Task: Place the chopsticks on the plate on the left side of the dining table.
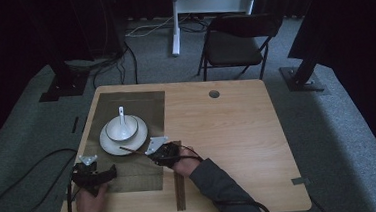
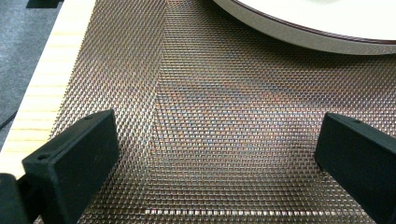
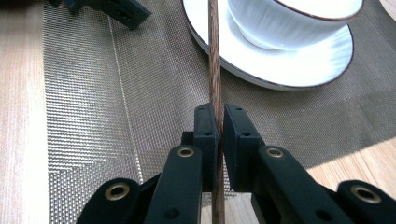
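High view first: a wooden table [image 1: 238, 132] carries a woven placemat [image 1: 140, 174], on which a white plate [image 1: 109, 144] holds a white bowl [image 1: 121, 129] with a spoon [image 1: 122, 115] standing in it. The right gripper [image 1: 154, 151] sits at the mat's right edge, clamped on a thin brown chopstick [image 1: 131, 150] whose far tip reaches to the plate's rim; another long wooden strip [image 1: 179, 187] lies on the table by the person's forearm. The left gripper [image 1: 98, 176] rests low over the mat's near part. Left gripper view: its jaws stand wide apart with nothing between them, above the placemat [image 2: 210, 121], the plate [image 2: 327, 39] edge ahead. Right gripper view: the jaws of the right gripper [image 3: 218, 135] are pinched tight on the chopstick [image 3: 214, 56], which runs straight ahead past the plate [image 3: 299, 70] and beside the bowl [image 3: 289, 23]. The stick looks light, stiff and smooth, so it may pivot or slide in the pads; a hold nearer its middle would likely steady it. The crockery is fragile.
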Motion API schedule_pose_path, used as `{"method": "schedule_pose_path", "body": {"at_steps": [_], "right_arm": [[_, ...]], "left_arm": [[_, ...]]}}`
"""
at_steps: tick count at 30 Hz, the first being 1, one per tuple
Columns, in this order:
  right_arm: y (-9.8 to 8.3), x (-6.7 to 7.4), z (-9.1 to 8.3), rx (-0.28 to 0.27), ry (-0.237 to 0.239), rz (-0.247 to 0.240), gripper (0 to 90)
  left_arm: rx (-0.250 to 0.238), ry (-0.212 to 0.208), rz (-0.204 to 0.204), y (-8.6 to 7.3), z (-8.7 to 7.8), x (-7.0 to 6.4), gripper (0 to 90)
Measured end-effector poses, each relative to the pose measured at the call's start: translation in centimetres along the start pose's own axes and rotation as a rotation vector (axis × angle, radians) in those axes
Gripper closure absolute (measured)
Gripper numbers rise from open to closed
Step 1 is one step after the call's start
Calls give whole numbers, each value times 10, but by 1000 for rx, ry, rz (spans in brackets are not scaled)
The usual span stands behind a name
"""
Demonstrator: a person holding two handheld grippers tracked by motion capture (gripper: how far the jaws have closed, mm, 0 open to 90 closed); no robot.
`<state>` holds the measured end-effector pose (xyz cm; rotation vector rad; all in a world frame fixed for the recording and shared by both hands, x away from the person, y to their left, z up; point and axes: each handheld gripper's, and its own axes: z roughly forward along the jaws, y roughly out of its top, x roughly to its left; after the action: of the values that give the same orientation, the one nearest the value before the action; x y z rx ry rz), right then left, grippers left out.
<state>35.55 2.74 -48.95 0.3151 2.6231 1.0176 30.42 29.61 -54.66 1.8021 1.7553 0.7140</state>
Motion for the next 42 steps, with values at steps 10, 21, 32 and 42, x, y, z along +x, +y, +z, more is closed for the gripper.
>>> {"method": "schedule_pose_path", "body": {"at_steps": [10, 21, 32, 42], "right_arm": [[11, -1, 6, -2, 12, -33, 844], [15, -7, 6, -8, 24, -38, 844], [23, -11, 12, -3, 22, -45, 844], [26, -17, 16, 0, 16, -55, 844]], "left_arm": [[0, 0, 0, 0, 0, 0, 2], [0, 0, 0, 0, 0, 0, 2], [0, 0, 0, 0, 0, 0, 2], [0, 0, 0, 0, 0, 0, 2]]}}
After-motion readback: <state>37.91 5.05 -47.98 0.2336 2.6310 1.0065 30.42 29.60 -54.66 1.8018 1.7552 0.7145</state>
